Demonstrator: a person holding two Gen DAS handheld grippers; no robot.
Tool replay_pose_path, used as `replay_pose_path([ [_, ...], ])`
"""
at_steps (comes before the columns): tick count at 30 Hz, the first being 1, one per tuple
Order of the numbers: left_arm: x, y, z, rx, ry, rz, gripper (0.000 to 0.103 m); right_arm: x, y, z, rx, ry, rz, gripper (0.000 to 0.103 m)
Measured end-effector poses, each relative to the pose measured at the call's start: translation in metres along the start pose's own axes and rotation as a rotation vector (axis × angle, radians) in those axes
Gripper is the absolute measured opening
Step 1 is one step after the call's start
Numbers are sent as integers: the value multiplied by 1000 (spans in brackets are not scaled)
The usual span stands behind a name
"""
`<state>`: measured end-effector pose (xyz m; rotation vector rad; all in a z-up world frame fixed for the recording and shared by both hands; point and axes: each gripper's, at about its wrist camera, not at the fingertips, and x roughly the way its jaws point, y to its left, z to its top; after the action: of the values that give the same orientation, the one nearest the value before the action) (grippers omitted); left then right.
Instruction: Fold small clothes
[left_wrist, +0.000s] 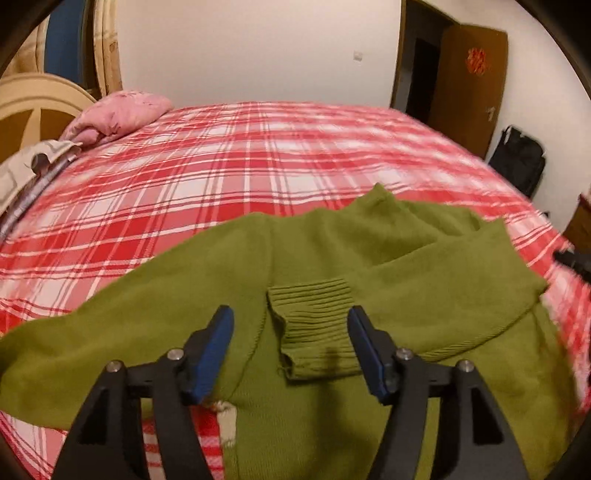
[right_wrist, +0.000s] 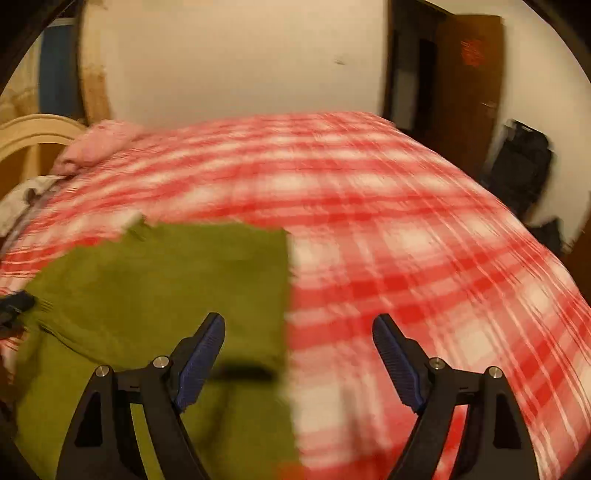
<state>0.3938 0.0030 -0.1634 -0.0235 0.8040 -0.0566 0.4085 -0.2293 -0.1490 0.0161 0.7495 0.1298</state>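
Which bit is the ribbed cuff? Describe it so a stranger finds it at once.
Start at the red plaid bed, then the green sweater spread on its near side. The ribbed cuff lies on the sweater between the open left claw fingers; only it has ridged knit.

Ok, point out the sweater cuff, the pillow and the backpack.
cuff (left_wrist: 314, 325): left wrist view, on its ribbed knit.
pillow (left_wrist: 118, 112): left wrist view, on its pink top.
backpack (left_wrist: 519, 160): left wrist view, on its black front.

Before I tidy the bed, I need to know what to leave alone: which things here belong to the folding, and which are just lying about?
Folding:
green sweater
left tool, open
right tool, open

Lying about:
pink pillow
crumpled cloth by the headboard
black bag on the floor
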Motion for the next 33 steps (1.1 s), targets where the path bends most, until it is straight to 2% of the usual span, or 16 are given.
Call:
replay_pose_path([
  [2, 13, -4, -1, 22, 39, 44, 66, 22, 12, 9, 15, 60, 51, 82],
  [4, 25, -4, -5, 30, 90, 81, 67, 44, 22, 9, 15, 116, 78, 76],
  [6, 26, 0, -9, 18, 101, 75, 69, 60, 29, 1, 4, 160, 73, 70],
  [8, 27, 4, -10, 3, 110, 79, 75, 71, 35, -14, -1, 205, 70, 70],
  [11, 30, 9, -12, -24, 117, 59, 78, 66, 45, -24, -65, 165, 20, 70],
  [16, 27, 12, -15, -22, 115, 46, 80, 55, 59, -19, -119, 188, -29, 70],
  [19, 27, 14, -17, -27, 112, 41, 81, 37, 84, -10, -173, 113, -43, 70],
  [25, 25, 17, -19, -19, 113, 41, 81, 46, 159, -6, -279, 104, 91, 70],
  [31, 20, 25, -24, -42, 99, 13, 83, 73, 202, -33, -307, 175, 150, 70],
  [33, 14, 27, -24, -43, 82, 16, 81, 67, 209, -38, -335, 159, 146, 70],
])
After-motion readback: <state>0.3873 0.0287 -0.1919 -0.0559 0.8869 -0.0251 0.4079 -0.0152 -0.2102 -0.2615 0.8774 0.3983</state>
